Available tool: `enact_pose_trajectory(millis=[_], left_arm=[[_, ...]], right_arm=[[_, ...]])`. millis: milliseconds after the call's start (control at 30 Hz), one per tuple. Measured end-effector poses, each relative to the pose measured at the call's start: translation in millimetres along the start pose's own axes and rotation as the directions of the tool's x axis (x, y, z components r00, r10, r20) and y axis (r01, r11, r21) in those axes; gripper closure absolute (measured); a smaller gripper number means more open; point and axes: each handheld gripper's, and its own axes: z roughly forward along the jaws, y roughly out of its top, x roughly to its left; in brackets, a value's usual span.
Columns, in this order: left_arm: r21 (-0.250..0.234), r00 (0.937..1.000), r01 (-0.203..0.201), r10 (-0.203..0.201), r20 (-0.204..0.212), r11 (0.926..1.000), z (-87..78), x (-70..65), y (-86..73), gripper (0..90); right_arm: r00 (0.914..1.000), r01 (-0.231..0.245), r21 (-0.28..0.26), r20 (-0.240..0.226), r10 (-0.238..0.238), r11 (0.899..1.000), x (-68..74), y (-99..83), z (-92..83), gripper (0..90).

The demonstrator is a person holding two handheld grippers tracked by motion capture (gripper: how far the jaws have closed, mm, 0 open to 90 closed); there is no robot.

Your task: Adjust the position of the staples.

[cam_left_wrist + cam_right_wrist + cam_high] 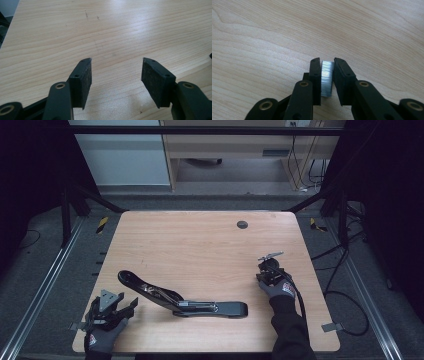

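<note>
A long black stapler [182, 301] lies swung open on the wooden table [200, 245], one arm pointing up-left and the other stretching right. My right gripper [327, 61] is shut on a short silvery strip of staples [327, 80], which stands upright between the pads just above the table. In the high view that right gripper [270, 270] is right of the stapler, a gloved hand behind it. My left gripper [117, 60] is open over bare wood with nothing between its pads. It sits near the front left corner [127, 306], left of the stapler.
A small dark round grommet [242, 224] is set into the table at the far side. Metal frame rails [45, 280] run along both sides, and cables [345, 305] trail on the floor to the right. A cabinet stands beyond the far edge.
</note>
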Motion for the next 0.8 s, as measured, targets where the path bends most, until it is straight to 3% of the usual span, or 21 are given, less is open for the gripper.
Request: enact_pose_trajectory(millis=[300, 500, 667, 800], left_arm=[[-0.001, 1.0, 0.001, -0.001, 0.001, 1.0, -0.4, 0.2, 0.1, 40.9], [-0.001, 1.0, -0.002, 0.002, -0.002, 1.0, -0.7, -0.1, 0.3, 40.9], [0.0, 1.0, -0.005, 0.005, -0.002, 1.0, -0.4, -0.7, 0.4, 40.8], [0.002, 1.0, -0.007, 0.007, 0.001, 1.0, 0.0, -1.1, 0.4, 40.8]], right_arm=[[0.9999, -0.001, 0.004, -0.011, 0.001, 1.0, -0.6, 0.2, -3.7, 78.3], [0.9969, 0.053, -0.036, -0.056, -0.055, 0.998, -2.9, -3.6, -22.0, 78.4], [0.9892, 0.095, -0.055, -0.107, -0.1, 0.994, -1.8, -15.7, -35.1, 78.4], [0.9805, 0.148, -0.068, -0.12, -0.156, 0.987, -1.7, -28.0, -39.0, 78.4]])
